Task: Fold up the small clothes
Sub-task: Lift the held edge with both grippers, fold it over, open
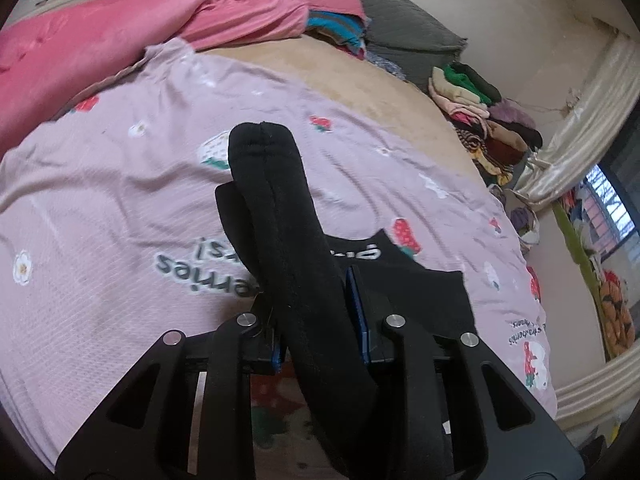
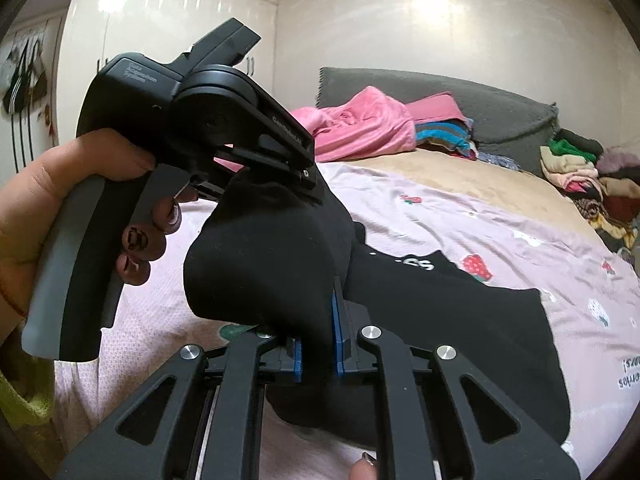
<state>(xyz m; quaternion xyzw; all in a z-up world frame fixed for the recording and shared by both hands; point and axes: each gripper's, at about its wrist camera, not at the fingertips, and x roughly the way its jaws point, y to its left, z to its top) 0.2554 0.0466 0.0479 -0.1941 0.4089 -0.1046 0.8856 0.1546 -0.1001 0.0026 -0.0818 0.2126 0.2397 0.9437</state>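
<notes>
A: Item 1, largest: pink bedsheet (image 1: 120, 184), strawberry and flower print, spread over the bed.

B: Item 2?

A: Pink blanket (image 1: 100, 40), bunched at the head of the bed. Item 3: clothes pile (image 1: 480, 120), mixed colours, heaped along the bed's far edge.

B: The task piece?

A: Item 4: black garment (image 2: 440, 312), small, with white lettering. Part lies on the bedsheet; a fold of it is lifted between both tools.

B: Tools?

A: Item 5: left gripper (image 1: 320, 312), jaws clamped on a thick roll of the black cloth. Item 6: right gripper (image 2: 318, 344), jaws pressed onto the same cloth. The left hand (image 2: 80, 208) holds its tool's handle, seen from the right wrist camera.

B: Handling?

A: Judged soft, light and limp; it droops wherever unsupported and bunches in the jaws. Best taken at 2 matching edge points, hem or shoulder, so it hangs flat.
</notes>
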